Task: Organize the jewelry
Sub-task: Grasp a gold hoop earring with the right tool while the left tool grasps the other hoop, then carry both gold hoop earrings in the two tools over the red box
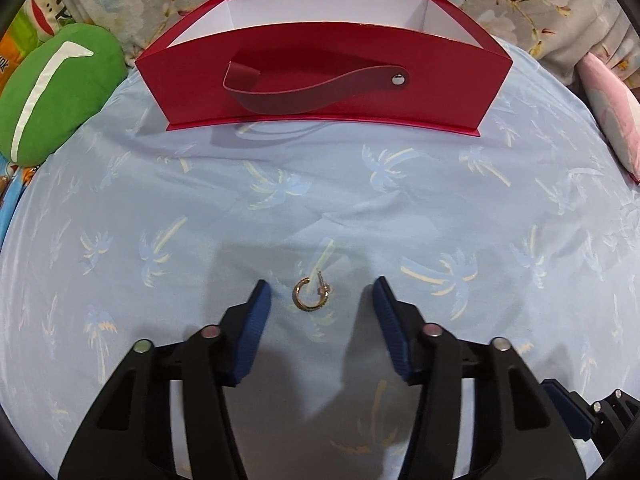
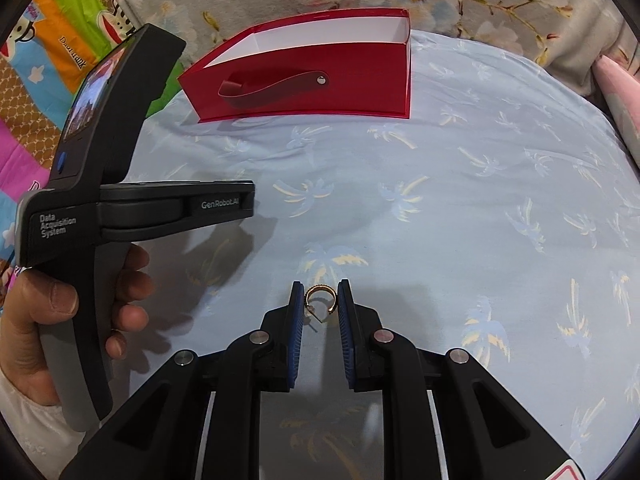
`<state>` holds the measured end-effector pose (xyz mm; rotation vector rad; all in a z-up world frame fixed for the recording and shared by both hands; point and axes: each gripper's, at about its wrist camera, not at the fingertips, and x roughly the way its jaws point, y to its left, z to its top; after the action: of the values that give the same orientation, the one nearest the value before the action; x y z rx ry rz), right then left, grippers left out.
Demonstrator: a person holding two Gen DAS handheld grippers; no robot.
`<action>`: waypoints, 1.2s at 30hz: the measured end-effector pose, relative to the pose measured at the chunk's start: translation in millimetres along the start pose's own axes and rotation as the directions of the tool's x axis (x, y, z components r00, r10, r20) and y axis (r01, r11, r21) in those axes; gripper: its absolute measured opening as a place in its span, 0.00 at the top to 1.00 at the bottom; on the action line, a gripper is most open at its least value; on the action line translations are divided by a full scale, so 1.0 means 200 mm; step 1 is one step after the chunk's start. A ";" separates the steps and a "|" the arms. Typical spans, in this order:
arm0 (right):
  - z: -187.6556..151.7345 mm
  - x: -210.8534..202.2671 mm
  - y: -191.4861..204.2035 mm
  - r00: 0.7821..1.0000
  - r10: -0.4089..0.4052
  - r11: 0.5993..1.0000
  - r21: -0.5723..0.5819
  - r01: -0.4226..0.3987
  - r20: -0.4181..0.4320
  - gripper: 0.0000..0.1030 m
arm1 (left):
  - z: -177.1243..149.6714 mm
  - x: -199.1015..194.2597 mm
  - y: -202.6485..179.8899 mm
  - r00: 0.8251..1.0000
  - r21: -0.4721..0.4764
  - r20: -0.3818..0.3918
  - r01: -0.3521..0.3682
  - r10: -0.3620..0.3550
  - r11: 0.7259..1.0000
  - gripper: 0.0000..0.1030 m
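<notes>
A pale blue sheet (image 1: 400, 208) lies mostly bare in front of a red box (image 1: 324, 76), which stands open-topped at its far edge. The left gripper (image 1: 322, 292) points steeply down, jaws half spread and clear of the earring (image 1: 310, 296) lying between them. The right gripper (image 2: 319, 300) seems to pinch a second earring (image 2: 320, 298). A hand (image 2: 36, 320) grips the left tool's handle.

Counted 2 gold hoop earrings: 1 (image 1: 311, 294) lying on the sheet in left wrist view, 1 (image 2: 321, 299) between the pads in right wrist view. 1 red box (image 1: 324, 76) w/ 1 strap (image 1: 312, 86). 2 grippers, left (image 1: 322, 294) & right (image 2: 320, 294). 1 green cushion (image 1: 56, 92), 1 pink pillow (image 1: 612, 112). 1 hand (image 2: 52, 312) visible.
</notes>
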<state>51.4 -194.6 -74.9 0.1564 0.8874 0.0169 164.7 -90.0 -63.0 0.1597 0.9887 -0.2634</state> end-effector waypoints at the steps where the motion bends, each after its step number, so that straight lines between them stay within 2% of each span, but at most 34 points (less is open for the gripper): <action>1: 0.00 0.00 0.00 1.000 -0.002 1.000 0.001 0.002 0.001 0.85 | 0.00 0.00 0.00 1.000 -0.001 -0.001 0.006 -0.006 1.000 0.59; 5: 0.00 -0.01 0.00 1.000 -0.004 1.000 0.003 0.004 0.004 0.85 | 0.00 -0.02 0.00 0.999 -0.007 -0.010 0.033 -0.033 0.999 0.81; 7: 0.00 -0.01 0.00 1.000 -0.004 1.000 0.003 0.004 0.006 0.85 | 0.00 -0.02 0.00 0.998 -0.015 -0.018 0.055 -0.055 0.998 0.85; 12: 0.00 -0.04 0.00 1.000 -0.003 1.000 0.003 0.003 0.013 0.85 | -0.02 -0.05 0.00 0.995 -0.026 -0.023 0.100 -0.101 0.995 0.85; 20: 0.07 -0.13 -0.01 0.998 0.002 1.000 0.007 -0.003 0.063 0.85 | -0.01 -0.27 0.11 0.990 -0.036 0.061 0.130 -0.128 0.991 0.85; 29: 0.21 -0.28 -0.01 0.987 0.010 1.000 -0.011 -0.008 0.163 0.85 | 0.06 -0.55 0.36 0.978 -0.105 0.191 0.104 -0.083 0.989 0.85; 36: 0.46 -0.38 -0.01 0.963 0.017 0.999 -0.045 -0.005 0.269 0.85 | 0.19 -0.70 0.45 0.962 -0.101 0.270 0.068 -0.038 0.993 0.85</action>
<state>74.1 -215.1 41.2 0.1193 0.6139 0.0245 148.1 6.8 75.5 -0.0040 0.7364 -0.2712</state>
